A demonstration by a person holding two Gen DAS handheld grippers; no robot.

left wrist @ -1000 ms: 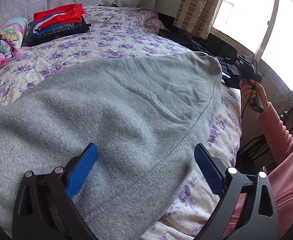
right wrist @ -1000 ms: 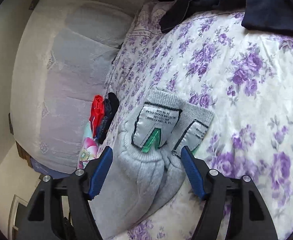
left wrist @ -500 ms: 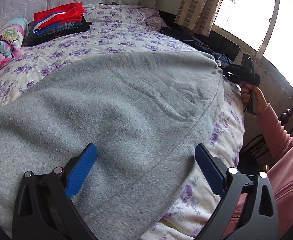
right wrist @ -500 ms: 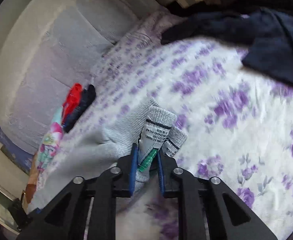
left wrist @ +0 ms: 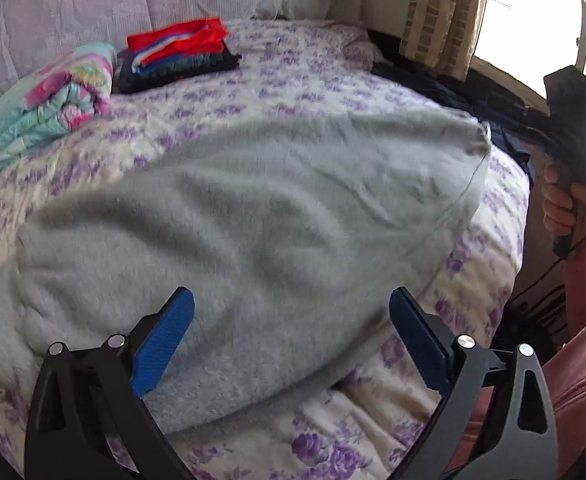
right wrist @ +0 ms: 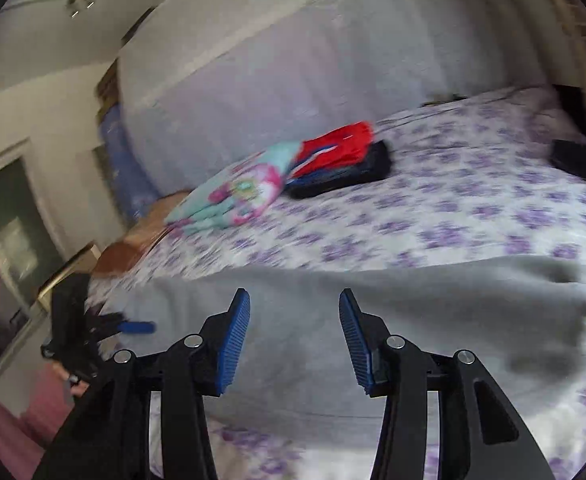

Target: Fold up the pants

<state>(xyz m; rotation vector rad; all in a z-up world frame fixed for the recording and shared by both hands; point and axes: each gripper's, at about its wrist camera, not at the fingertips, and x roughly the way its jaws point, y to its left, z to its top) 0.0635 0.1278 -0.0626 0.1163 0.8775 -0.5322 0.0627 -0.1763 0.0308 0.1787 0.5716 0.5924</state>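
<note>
Left wrist view: the left tool [left wrist: 291, 318] hangs over the near edge of the bed [left wrist: 301, 80], its blue pads wide apart with nothing between them. The grey pants [left wrist: 253, 216] lie spread flat on the flowered bedcover, directly ahead of and beneath the tool; their near edge runs under the left pad, while the right pad sits over bare bedcover just beside the pants. Beyond the pants, toward the headboard, a stack of folded clothes [left wrist: 179, 54] with a red piece on top rests on the bed, and a rolled floral blanket [left wrist: 41, 100] lies to the left of that stack. To the right of the pants, off the bed's edge, a hand [left wrist: 565, 206] in a pink sleeve grips the handle of the right tool [left wrist: 573, 128], which is lifted clear of the pants; its fingers are not readable from here.

Right wrist view: the right tool [right wrist: 295, 340] has its jaws apart, having just been opening, and nothing is between them. The pants [right wrist: 393, 320] stretch across the bed below and ahead of the pads, untouched by them. Past the pants the stack of folded clothes [right wrist: 341, 160] and floral blanket [right wrist: 233, 192] sit side by side. At the left end of the pants the left tool [right wrist: 105, 326] shows, blurred.
</note>
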